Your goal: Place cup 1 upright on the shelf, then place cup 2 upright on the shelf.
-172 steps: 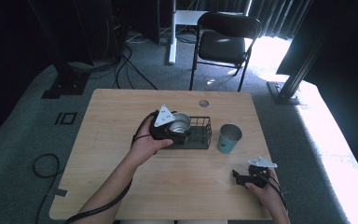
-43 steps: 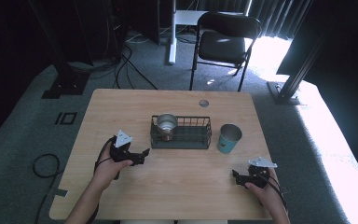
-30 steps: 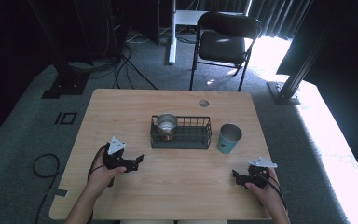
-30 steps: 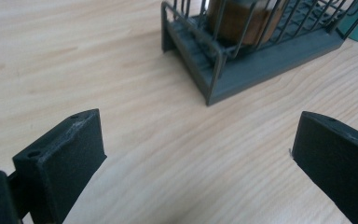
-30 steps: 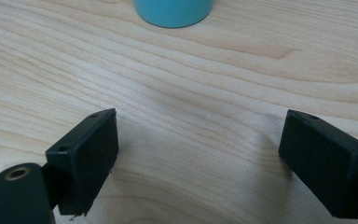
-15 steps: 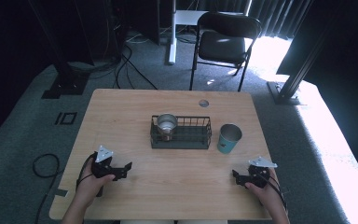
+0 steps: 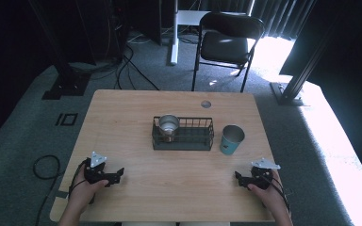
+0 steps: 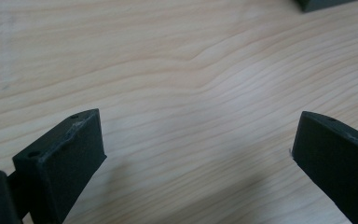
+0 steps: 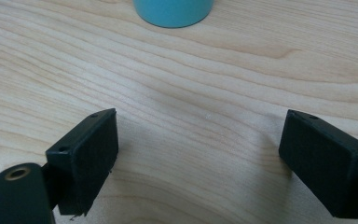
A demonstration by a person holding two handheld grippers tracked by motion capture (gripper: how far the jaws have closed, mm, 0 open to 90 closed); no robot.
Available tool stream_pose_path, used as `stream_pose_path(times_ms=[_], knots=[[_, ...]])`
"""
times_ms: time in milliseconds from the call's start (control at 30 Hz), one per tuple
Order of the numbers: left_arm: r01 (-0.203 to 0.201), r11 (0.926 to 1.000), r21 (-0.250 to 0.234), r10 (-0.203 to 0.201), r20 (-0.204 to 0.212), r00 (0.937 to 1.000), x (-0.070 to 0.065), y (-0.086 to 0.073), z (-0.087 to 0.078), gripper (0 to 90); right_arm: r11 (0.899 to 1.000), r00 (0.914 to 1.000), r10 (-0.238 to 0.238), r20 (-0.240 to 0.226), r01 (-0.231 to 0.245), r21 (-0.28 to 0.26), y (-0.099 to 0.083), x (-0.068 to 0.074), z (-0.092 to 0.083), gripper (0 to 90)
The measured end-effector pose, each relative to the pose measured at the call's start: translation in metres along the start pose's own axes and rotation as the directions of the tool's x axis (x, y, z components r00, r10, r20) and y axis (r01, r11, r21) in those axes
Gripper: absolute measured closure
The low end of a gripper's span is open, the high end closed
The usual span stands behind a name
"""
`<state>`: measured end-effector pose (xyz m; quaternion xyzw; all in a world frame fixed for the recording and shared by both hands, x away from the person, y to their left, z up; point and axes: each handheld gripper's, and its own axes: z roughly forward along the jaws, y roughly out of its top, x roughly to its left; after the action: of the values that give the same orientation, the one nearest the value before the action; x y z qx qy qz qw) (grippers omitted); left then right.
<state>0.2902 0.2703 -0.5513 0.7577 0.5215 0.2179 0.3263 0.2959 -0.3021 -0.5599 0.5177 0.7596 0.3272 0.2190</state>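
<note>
A steel cup (image 7: 168,125) stands in the left end of a black wire basket (image 7: 193,140) at the table's middle. A teal cup (image 7: 231,139) stands on the wood just right of the basket; its base (image 9: 173,10) is at the top of the right gripper view. My left gripper (image 7: 118,174) rests near the front left corner, open and empty, its jaws wide apart over bare wood (image 8: 196,154). My right gripper (image 7: 238,177) sits near the front right, also open with nothing between its jaws (image 9: 198,163).
The wooden table (image 7: 122,117) has a small round grommet (image 7: 206,104) near its far edge. A black folding chair (image 7: 226,44) stands behind the table. Cables (image 7: 42,165) lie on the floor at the left. A basket corner (image 8: 324,3) shows in the left gripper view.
My left gripper has left the steel cup in the basket, opened, and drawn back to the front left of the table. The right gripper has stayed put.
</note>
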Motion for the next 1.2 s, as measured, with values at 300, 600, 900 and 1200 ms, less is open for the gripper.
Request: stream_pose_path(times_ms=[300,600,900,1200], knots=[[-0.005,0.9989,0.046,0.006,-0.025,0.9997,0.0053,-0.0075,0.0026,2.8,1.0,1.0,-0.001,0.0,0.001,0.0,0.0,0.0,0.0,11.3],[-0.006,0.9989,0.046,0.007,-0.023,0.9997,0.0063,-0.0073,0.0031,2.6,1.0,1.0,-0.002,-0.004,0.002,0.001,0.0,0.0001,-0.0001,11.2],[0.005,0.9991,0.043,-0.004,-0.03,0.9995,0.0043,-0.0076,0.0031,2.6,1.0,1.0,-0.006,-0.008,0.006,0.001,0.0007,-0.0005,0.0004,11.2],[-0.002,0.999,0.044,0.003,-0.023,0.9997,0.0039,-0.0077,0.003,2.6,1.0,0.9999,-0.004,-0.014,0.003,-0.019,0.0054,0.0059,0.0036,13.3]])
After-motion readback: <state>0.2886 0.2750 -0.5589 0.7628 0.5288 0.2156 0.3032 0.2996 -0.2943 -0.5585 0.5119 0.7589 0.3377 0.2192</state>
